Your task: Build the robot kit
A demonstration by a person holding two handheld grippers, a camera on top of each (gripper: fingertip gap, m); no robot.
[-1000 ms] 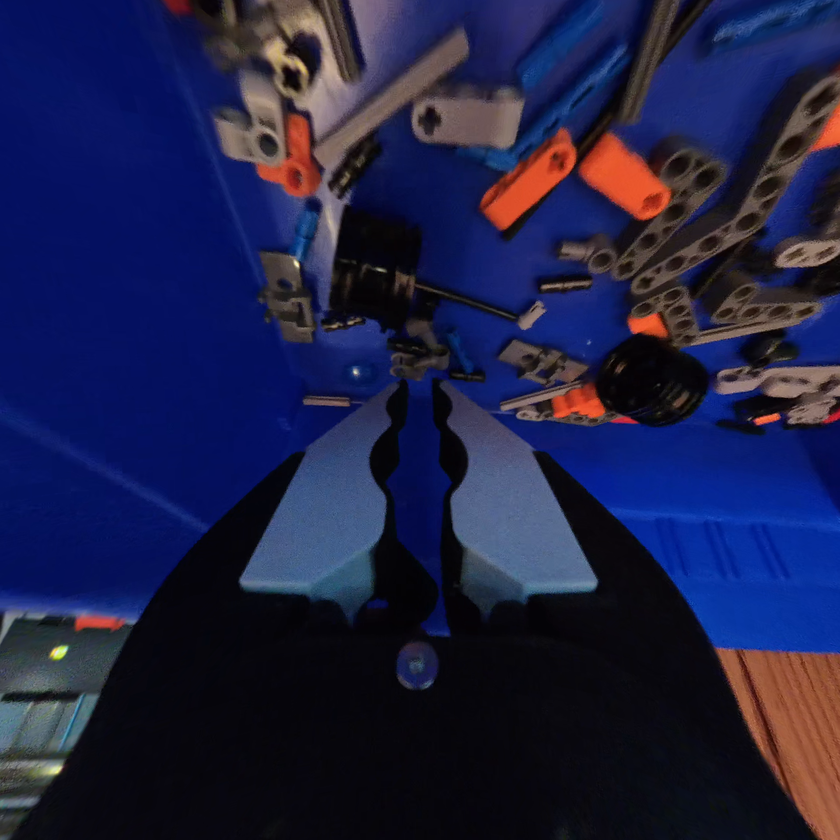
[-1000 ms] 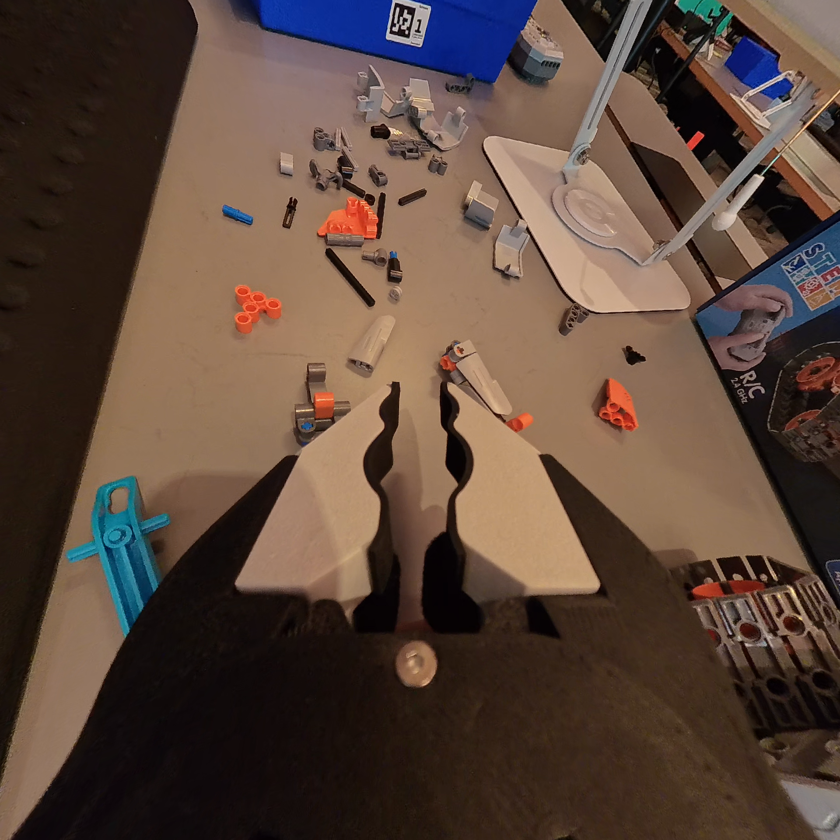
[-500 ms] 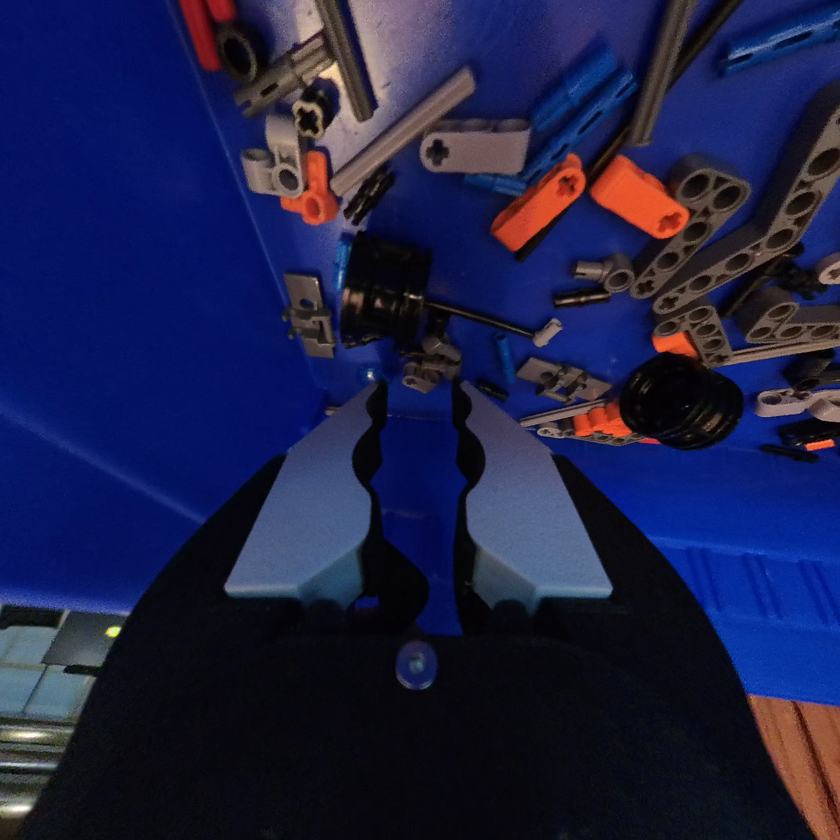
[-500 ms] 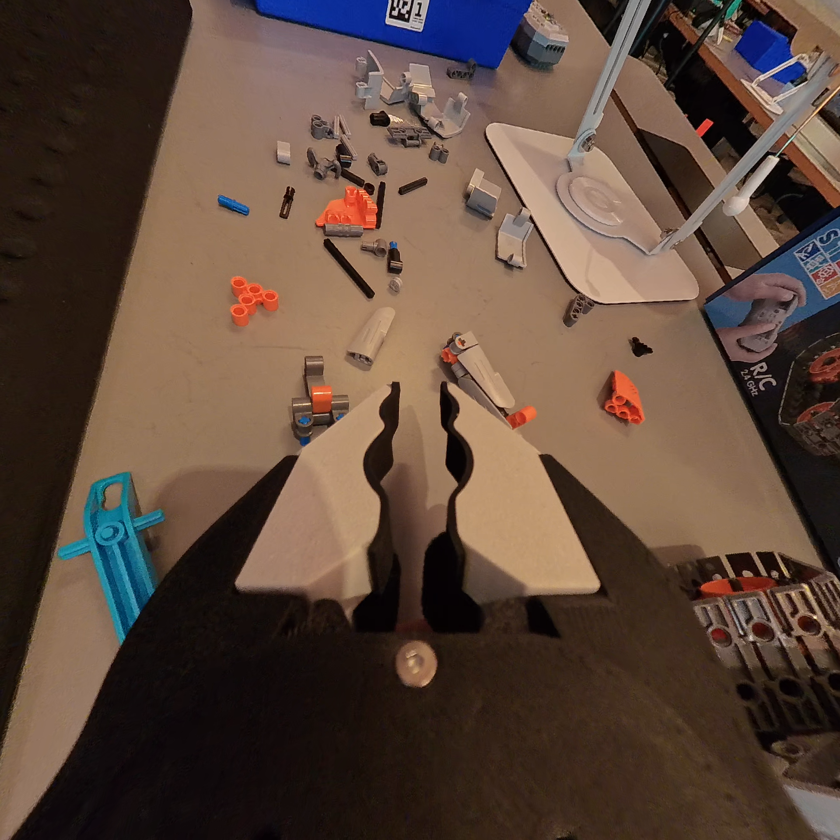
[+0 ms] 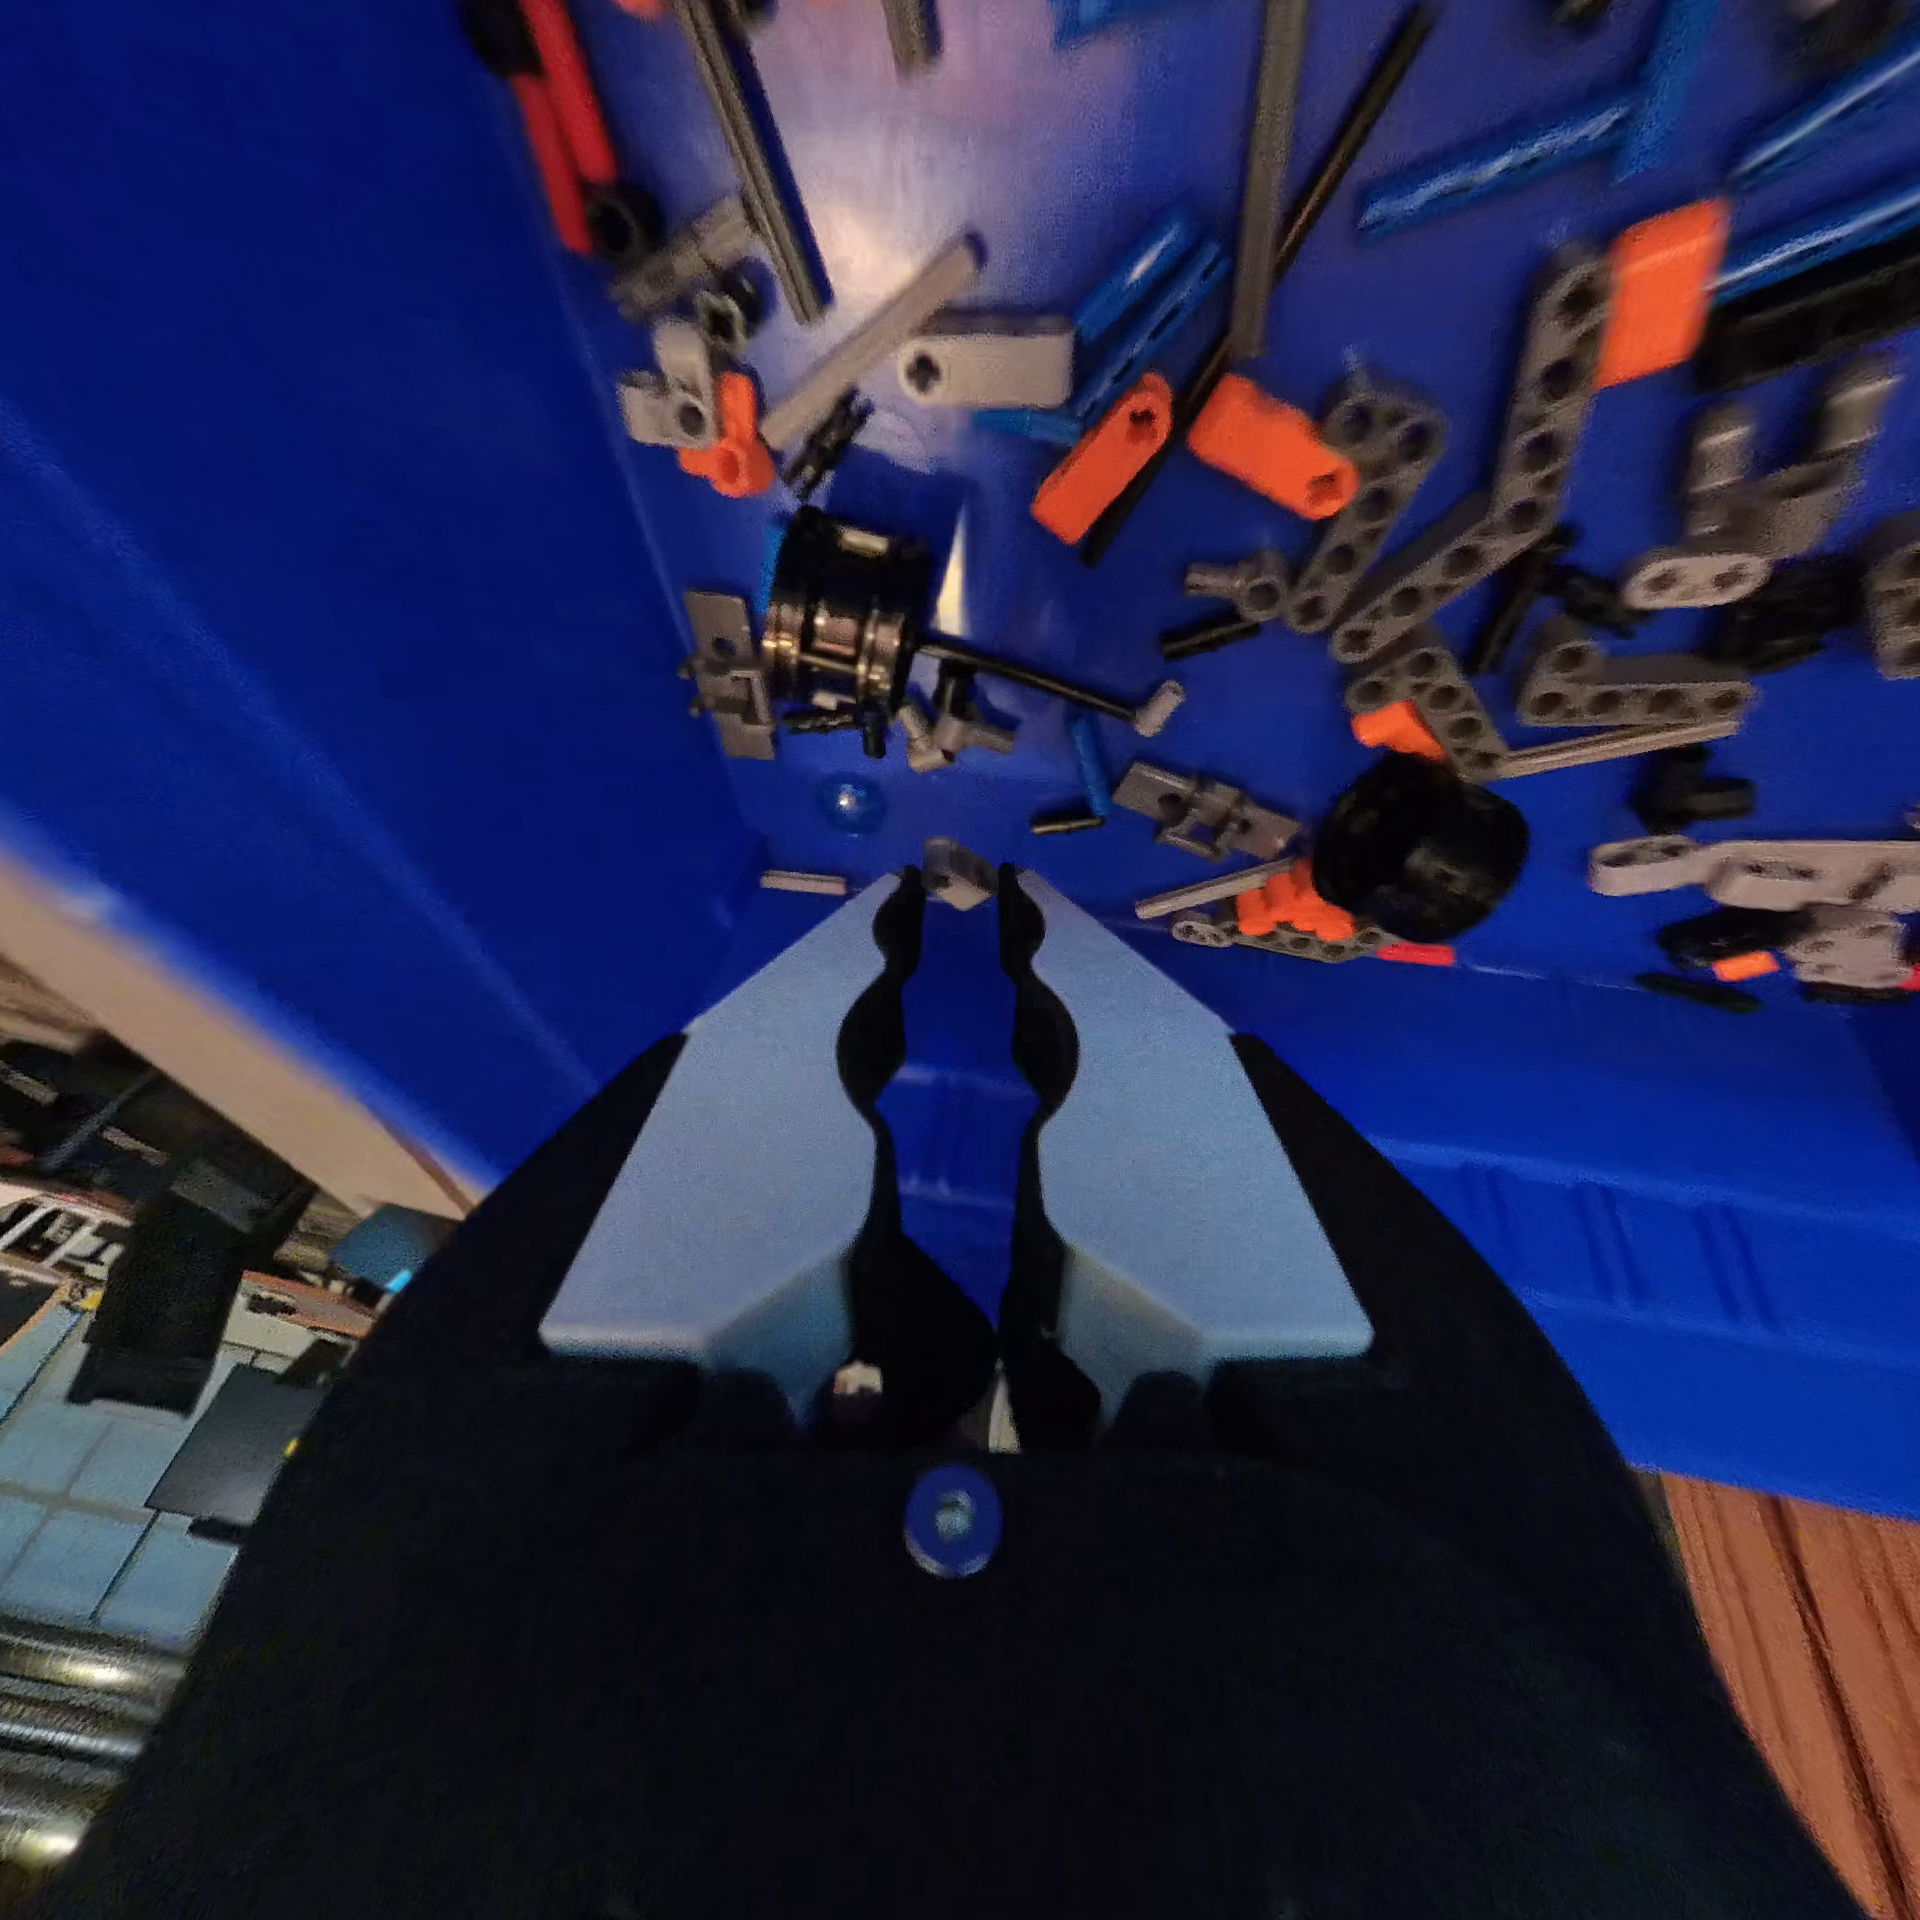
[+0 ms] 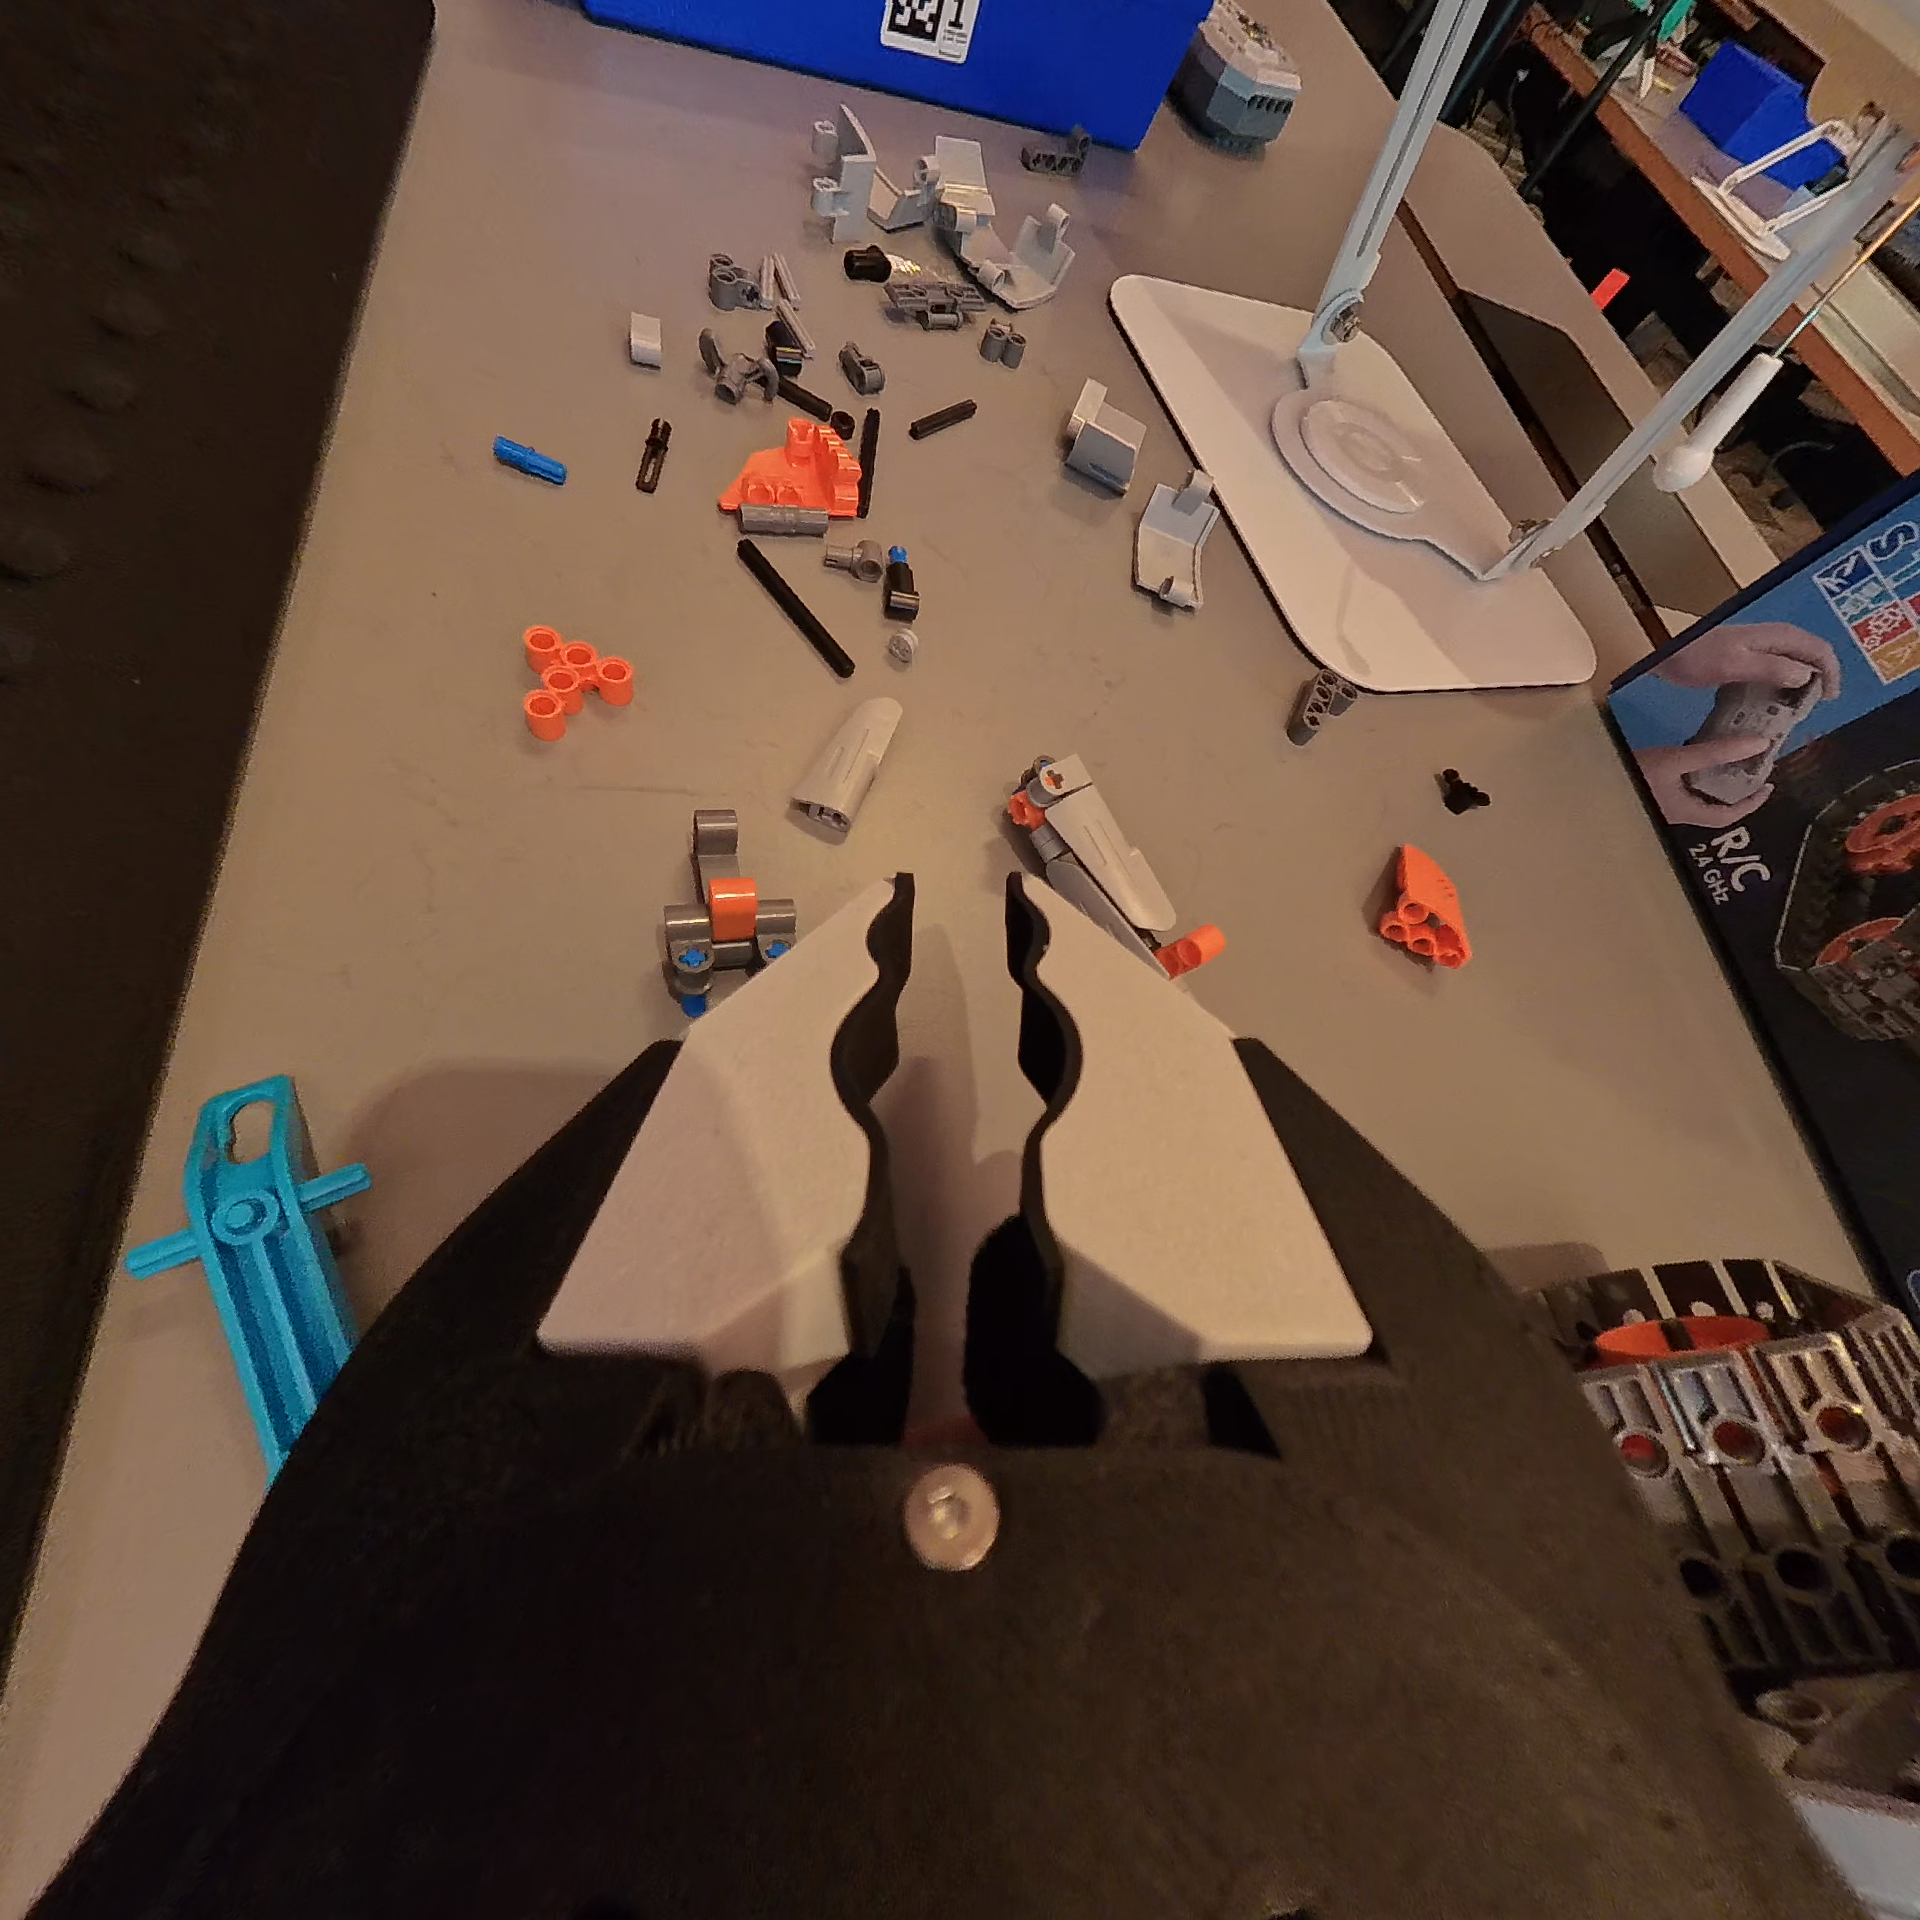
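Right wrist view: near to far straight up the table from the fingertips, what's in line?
right gripper → pale grey cone piece → long black axle → orange stepped block → pile of light grey panels → blue bin at the far edge.

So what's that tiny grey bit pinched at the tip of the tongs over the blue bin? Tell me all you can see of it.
The small grey piece looks like pale plastic, angular, with a lighter face turned toward the camera. It sits between the very tips of the left tongs, both fingers against its sides, above the floor of the blue bin. The loose parts in the bin do not touch it. The picture is blurred, so finer shape, holes or studs cannot be told.
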